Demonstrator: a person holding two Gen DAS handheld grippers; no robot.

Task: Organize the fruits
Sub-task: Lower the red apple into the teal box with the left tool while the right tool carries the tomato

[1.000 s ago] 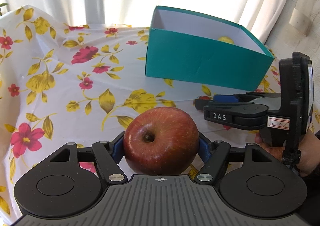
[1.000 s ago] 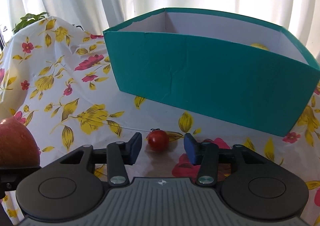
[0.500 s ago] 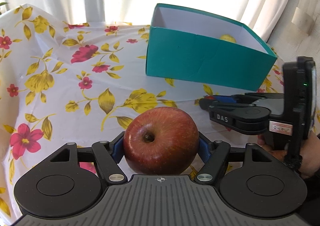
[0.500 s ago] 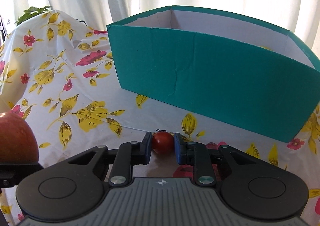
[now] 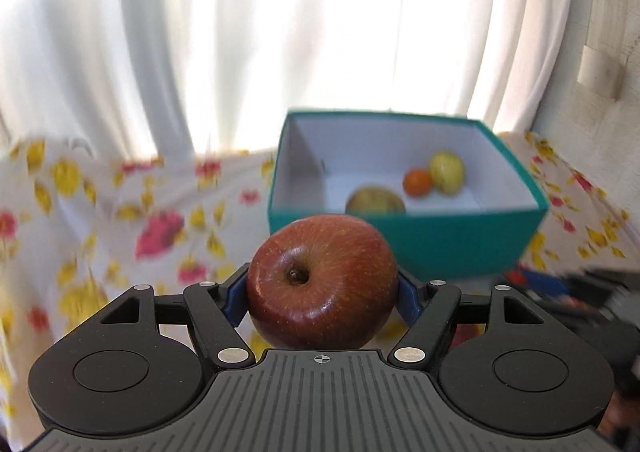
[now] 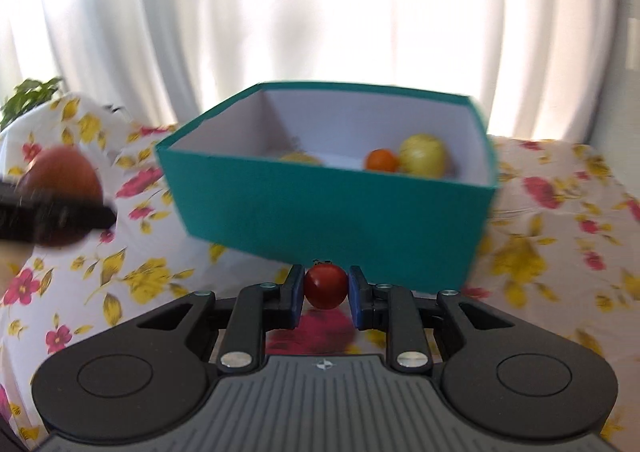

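Black left gripper (image 5: 322, 292), ribbed grey housing, blue jaws, silver screws

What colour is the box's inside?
White inside the teal box, clearest in the left wrist view.

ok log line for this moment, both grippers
left gripper: shut on red apple | right gripper: shut on cherry tomato | teal box: ahead, three fruits inside

three fruits (image 5: 417, 182) in box (image 5: 440, 248), box on tablecloth (image 5: 120, 220), curtain (image 5: 240, 32) behind
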